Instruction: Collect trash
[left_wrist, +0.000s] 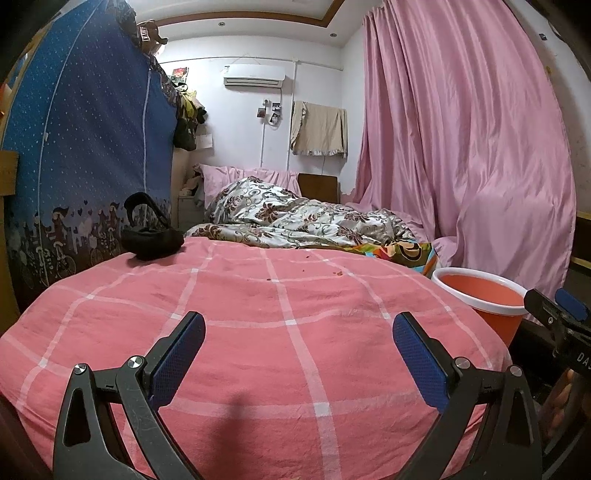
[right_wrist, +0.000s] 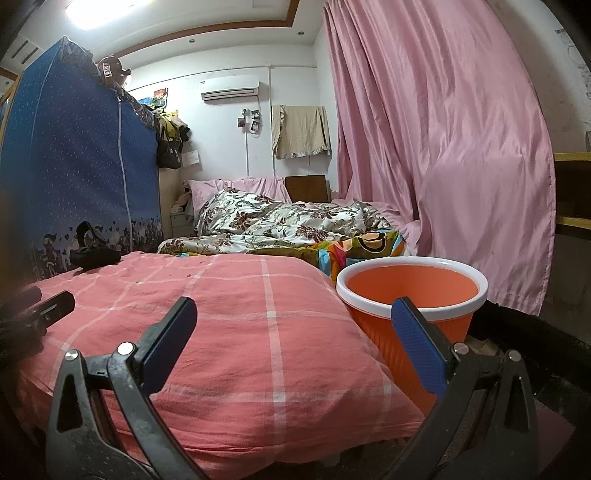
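Trash here seems to be only the small dark red crumbs (left_wrist: 338, 273) scattered on the pink checked bedsheet with white lines (left_wrist: 258, 332), in its far part, near the patterned silver-brown quilt (left_wrist: 295, 218); they are too small to say what they are. The orange ribbed plastic bin with a white rim (right_wrist: 410, 291) stands just beside the right edge of the bed, probably put there so that collected pieces can be dropped in with a short move. From these views I see nothing inside it.

The left tongs (left_wrist: 299, 328) hover low over the near part of the sheet with blue pads spread wide and nothing between them. The right tongs (right_wrist: 293, 314) are also spread and empty, and aim at the border between the bed and the bin, so this hand looks ready for the dropping side. Both are well apart from the crumbs.

A black fabric bag with a strap (left_wrist: 151, 238) lies at the far left of the sheet, next to the blue dotted fabric wardrobe (left_wrist: 92, 147); I judge it is not trash
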